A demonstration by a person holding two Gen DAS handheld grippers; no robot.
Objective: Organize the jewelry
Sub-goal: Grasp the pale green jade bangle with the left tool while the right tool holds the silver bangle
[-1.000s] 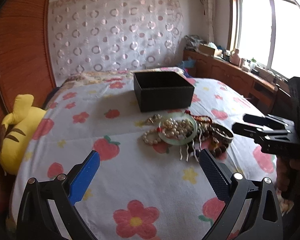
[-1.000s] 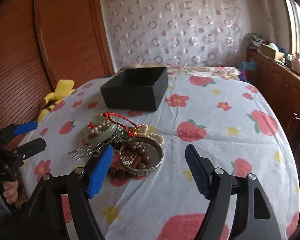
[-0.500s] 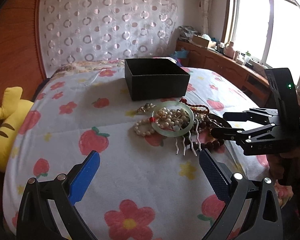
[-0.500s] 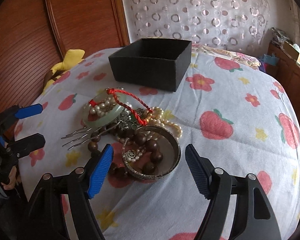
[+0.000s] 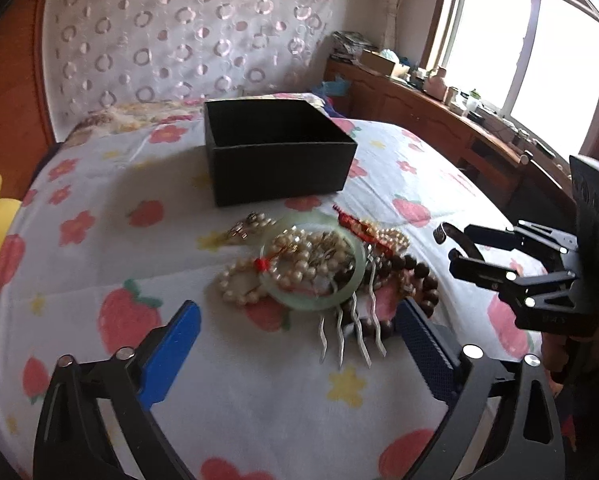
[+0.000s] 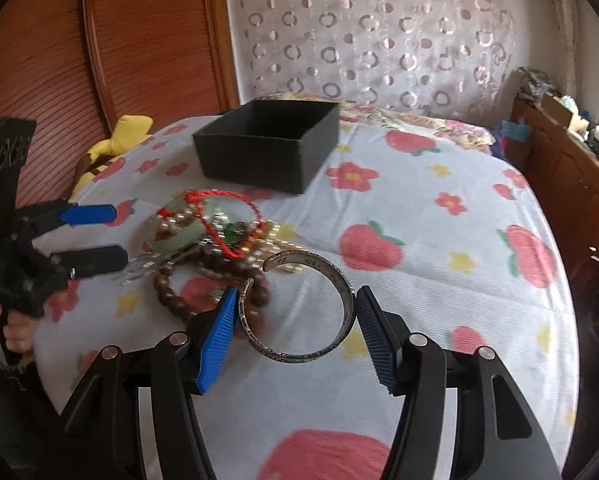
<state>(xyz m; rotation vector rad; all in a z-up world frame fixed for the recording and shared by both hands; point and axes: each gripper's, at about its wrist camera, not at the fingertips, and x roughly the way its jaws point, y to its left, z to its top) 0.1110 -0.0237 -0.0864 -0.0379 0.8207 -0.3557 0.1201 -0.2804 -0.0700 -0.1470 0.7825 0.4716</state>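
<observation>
A heap of jewelry lies on the flowered sheet: a green jade bangle (image 5: 313,302) filled with pearls, a pearl bracelet (image 5: 239,286), a red cord (image 6: 223,222), brown wooden beads (image 6: 171,300) and a silver hair comb (image 5: 351,334). An open black box (image 5: 277,160) stands behind the heap. My right gripper (image 6: 293,318) is shut on a silver cuff bracelet (image 6: 339,308), lifted above the sheet; the cuff also shows in the left wrist view (image 5: 451,238). My left gripper (image 5: 299,344) is open and empty, just in front of the heap.
A yellow plush toy (image 6: 111,144) lies at the bed's left edge by the wooden headboard (image 6: 147,48). A wooden sideboard (image 5: 459,128) with clutter runs under the window on the right.
My right gripper closed on the silver cuff and lifted it off the heap. My left gripper moved closer to the jewelry.
</observation>
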